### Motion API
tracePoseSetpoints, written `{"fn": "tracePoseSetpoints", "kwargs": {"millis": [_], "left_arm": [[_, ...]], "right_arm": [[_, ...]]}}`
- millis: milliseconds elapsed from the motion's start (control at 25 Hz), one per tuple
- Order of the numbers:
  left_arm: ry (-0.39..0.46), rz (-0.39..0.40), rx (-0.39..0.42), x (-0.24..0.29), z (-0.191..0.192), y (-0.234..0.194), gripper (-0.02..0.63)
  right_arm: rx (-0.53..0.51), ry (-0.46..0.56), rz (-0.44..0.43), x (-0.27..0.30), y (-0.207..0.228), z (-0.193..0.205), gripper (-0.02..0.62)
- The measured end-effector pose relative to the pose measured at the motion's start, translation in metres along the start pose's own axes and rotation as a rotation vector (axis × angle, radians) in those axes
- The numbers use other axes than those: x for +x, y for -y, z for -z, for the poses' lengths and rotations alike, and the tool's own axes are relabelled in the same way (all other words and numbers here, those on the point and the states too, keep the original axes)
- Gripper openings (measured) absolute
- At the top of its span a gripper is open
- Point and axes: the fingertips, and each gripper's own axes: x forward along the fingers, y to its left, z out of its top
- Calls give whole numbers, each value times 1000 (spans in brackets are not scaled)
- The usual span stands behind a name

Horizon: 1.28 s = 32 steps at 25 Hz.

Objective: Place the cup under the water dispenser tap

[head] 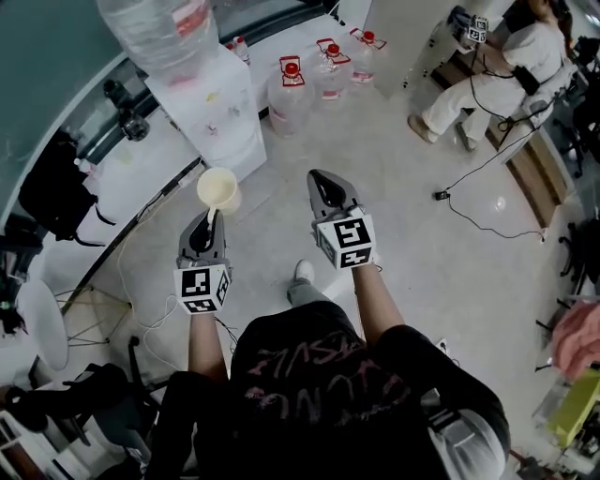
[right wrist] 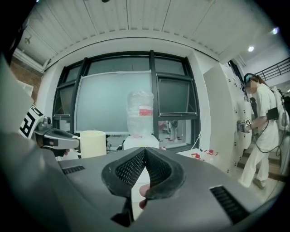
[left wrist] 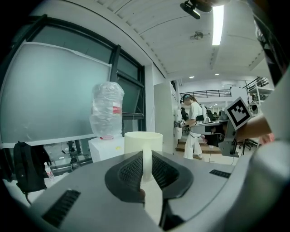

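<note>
A cream cup (head: 217,190) hangs in the air, and my left gripper (head: 208,217) is shut on its handle. In the left gripper view the cup (left wrist: 142,142) stands upright beyond the jaws, with the handle pinched between the pads. The white water dispenser (head: 220,112), with a large clear bottle (head: 155,28) on top, stands ahead and to the left on the floor; its tap is not clear to see. My right gripper (head: 323,178) is beside the left one, shut with nothing in it. The right gripper view shows the cup (right wrist: 92,143) at left and the dispenser (right wrist: 140,141) straight ahead.
Several water jugs with red caps (head: 291,80) stand to the right of the dispenser. A person in white (head: 487,75) sits at the top right, with a cable (head: 487,211) running across the floor. A black bag (head: 56,187) lies at the left by the window.
</note>
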Motion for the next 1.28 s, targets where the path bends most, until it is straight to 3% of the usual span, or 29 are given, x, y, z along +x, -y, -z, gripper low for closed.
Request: {"fn": "tracePoseSetpoints", "kwargs": {"millis": [280, 640, 1280], "left_arm": [[-20, -25, 7, 57, -13, 6, 48], [-50, -19, 4, 99, -15, 3, 48], [-38, 44, -17, 195, -20, -84, 48]], "right_arm": [[3, -12, -38, 42, 47, -3, 14], [8, -34, -62, 78, 72, -1, 14], [7, -64, -6, 198, 78, -12, 14]]}}
